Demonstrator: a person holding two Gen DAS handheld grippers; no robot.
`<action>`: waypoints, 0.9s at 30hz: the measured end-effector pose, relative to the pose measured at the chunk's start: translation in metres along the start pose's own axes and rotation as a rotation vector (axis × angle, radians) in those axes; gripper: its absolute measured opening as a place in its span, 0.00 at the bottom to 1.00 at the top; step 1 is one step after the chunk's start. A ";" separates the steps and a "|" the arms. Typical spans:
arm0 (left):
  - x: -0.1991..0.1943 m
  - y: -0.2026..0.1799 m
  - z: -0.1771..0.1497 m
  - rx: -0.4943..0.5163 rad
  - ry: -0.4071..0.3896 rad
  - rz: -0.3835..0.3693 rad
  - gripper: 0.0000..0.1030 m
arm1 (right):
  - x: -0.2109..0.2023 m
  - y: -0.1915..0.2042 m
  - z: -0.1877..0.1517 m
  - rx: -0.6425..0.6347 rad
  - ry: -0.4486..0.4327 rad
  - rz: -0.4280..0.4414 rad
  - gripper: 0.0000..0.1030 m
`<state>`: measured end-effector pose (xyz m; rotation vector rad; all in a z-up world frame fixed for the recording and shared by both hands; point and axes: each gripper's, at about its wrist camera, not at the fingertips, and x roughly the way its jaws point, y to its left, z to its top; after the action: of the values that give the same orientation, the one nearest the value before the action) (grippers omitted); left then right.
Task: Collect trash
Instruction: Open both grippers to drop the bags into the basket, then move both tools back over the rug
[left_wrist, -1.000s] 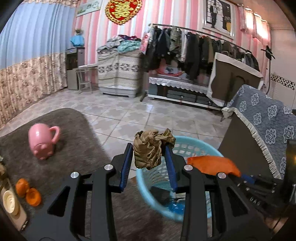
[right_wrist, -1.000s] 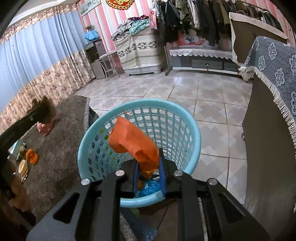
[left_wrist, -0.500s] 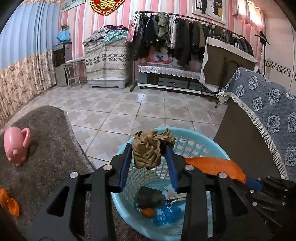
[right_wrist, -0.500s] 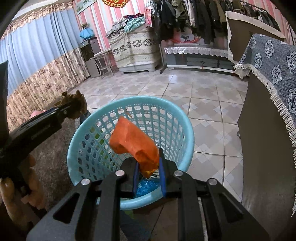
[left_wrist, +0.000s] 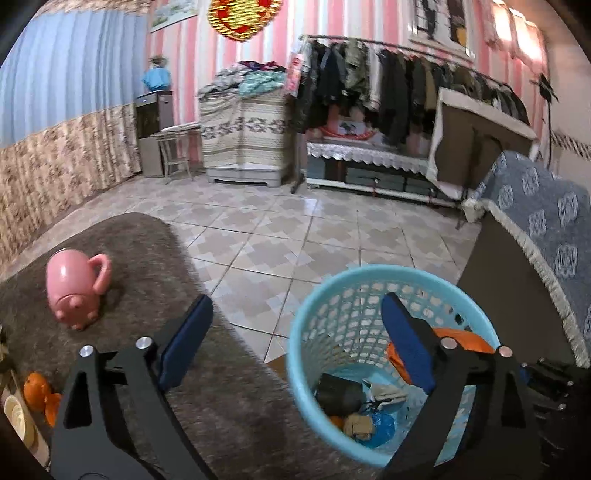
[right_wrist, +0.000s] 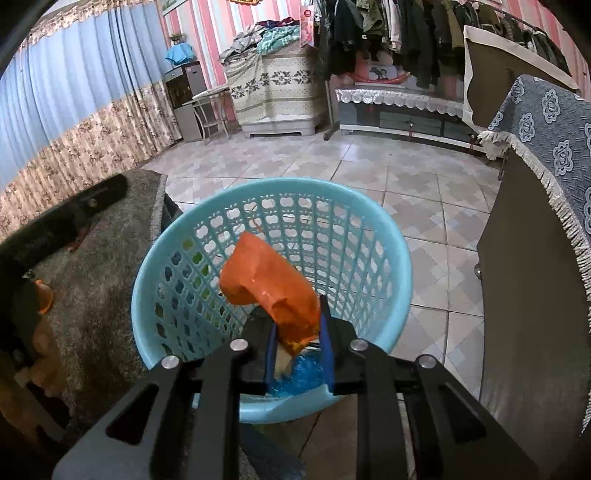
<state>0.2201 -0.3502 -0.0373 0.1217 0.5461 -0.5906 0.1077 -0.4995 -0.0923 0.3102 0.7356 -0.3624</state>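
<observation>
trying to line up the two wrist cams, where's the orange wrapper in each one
Left wrist view: the orange wrapper shows lower right, partly hidden behind this gripper's right finger, over the blue basket's far side.
Right wrist view: the wrapper sits at centre, pinched in the right gripper above the basket.
Shared landmark: the blue basket, with the blue bag in its bottom.

Rug: grey-brown shag rug (left_wrist: 110, 258), lower left of the frame.
Pig mug: pink pig mug (left_wrist: 75, 291) on the rug, handle to the right.
Clothes rack: dark coats on a clothes rack (left_wrist: 388, 81), upper middle.
Curtain: blue curtain (right_wrist: 66, 81), upper left.
Blue patterned cloth (left_wrist: 543, 206): fringed, right edge.
</observation>
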 end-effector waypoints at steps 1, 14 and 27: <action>-0.003 0.006 0.001 -0.014 -0.008 0.009 0.90 | 0.001 0.003 0.000 -0.010 0.000 -0.007 0.22; -0.011 0.034 0.002 -0.057 -0.023 0.058 0.91 | -0.009 0.023 0.002 -0.056 -0.097 -0.041 0.79; -0.054 0.055 0.012 -0.062 -0.055 0.115 0.95 | -0.035 0.043 0.002 -0.053 -0.216 -0.049 0.88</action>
<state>0.2190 -0.2814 -0.0015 0.0771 0.5002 -0.4634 0.1027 -0.4542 -0.0601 0.1994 0.5399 -0.4146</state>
